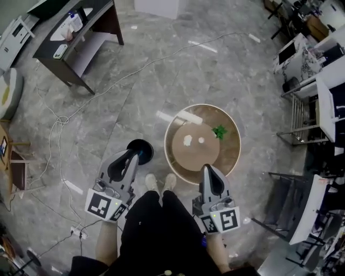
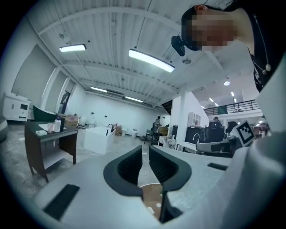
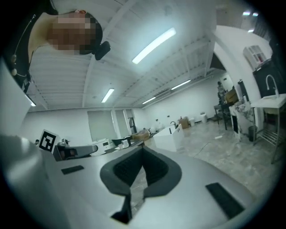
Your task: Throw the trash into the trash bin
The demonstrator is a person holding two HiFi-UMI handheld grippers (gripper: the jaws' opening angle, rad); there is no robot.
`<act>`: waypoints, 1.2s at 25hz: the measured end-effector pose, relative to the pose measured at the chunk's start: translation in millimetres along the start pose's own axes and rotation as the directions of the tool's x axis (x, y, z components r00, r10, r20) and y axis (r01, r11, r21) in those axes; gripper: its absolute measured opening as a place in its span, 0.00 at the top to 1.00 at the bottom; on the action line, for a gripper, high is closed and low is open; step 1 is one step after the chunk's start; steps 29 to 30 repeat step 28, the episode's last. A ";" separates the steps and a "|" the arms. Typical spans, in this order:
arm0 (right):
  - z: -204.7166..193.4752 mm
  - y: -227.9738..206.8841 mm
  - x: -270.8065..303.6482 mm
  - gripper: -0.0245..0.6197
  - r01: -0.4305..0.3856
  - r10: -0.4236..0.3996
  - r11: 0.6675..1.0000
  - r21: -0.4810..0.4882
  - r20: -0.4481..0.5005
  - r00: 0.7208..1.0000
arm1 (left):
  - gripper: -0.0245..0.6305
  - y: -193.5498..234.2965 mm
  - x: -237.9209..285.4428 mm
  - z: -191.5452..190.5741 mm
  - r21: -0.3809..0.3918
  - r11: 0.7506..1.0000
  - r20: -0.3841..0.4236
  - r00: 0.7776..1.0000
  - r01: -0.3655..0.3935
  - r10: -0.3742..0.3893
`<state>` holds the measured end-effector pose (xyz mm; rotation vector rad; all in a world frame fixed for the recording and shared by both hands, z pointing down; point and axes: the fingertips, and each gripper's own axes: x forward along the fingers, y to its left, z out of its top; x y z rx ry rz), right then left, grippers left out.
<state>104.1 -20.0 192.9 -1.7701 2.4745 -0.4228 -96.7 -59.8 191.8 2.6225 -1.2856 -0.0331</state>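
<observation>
In the head view a round brown table (image 1: pixel 190 157) stands in front of the person's feet. On it lie two white crumpled scraps (image 1: pixel 187 140) (image 1: pixel 201 140) and a green scrap (image 1: pixel 219 131). A black trash bin (image 1: pixel 141 150) stands on the floor just left of the table. My left gripper (image 1: pixel 132 156) is held level over the bin's near side; its jaws stand a narrow gap apart with nothing between them (image 2: pixel 145 154). My right gripper (image 1: pixel 208 170) hovers over the table's near edge, shut and empty (image 3: pixel 143 152).
A dark desk (image 1: pixel 81 38) stands at the far left, with cables (image 1: pixel 59 124) trailing over the grey stone floor to a power strip (image 1: pixel 78 233). Metal chairs and racks (image 1: pixel 302 124) crowd the right side. A white box (image 1: pixel 159 6) sits at the far edge.
</observation>
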 end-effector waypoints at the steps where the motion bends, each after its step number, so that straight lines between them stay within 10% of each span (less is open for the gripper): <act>1: 4.0 -10.3 -8.4 0.96 0.030 -0.030 1.000 0.001 0.022 0.999 | 0.89 -4.9 7.3 4.4 0.017 1.000 0.017 1.000 0.015 -0.015; 8: -22.0 -77.5 -42.4 0.96 0.133 -0.134 0.991 0.010 0.116 0.984 | 0.89 -18.1 37.8 -29.0 0.086 0.996 0.017 1.000 0.008 -0.009; 18: 37.2 -52.1 -38.7 0.96 0.141 -0.130 0.989 -0.048 0.183 0.975 | 0.90 -1.4 3.5 11.8 0.045 0.998 0.063 0.997 -0.039 0.036; 30: -1.9 2.4 -162.9 0.96 0.140 -0.124 0.988 -0.063 0.210 0.970 | 0.90 -74.9 -110.2 -16.2 0.078 0.997 0.094 0.996 -0.016 0.008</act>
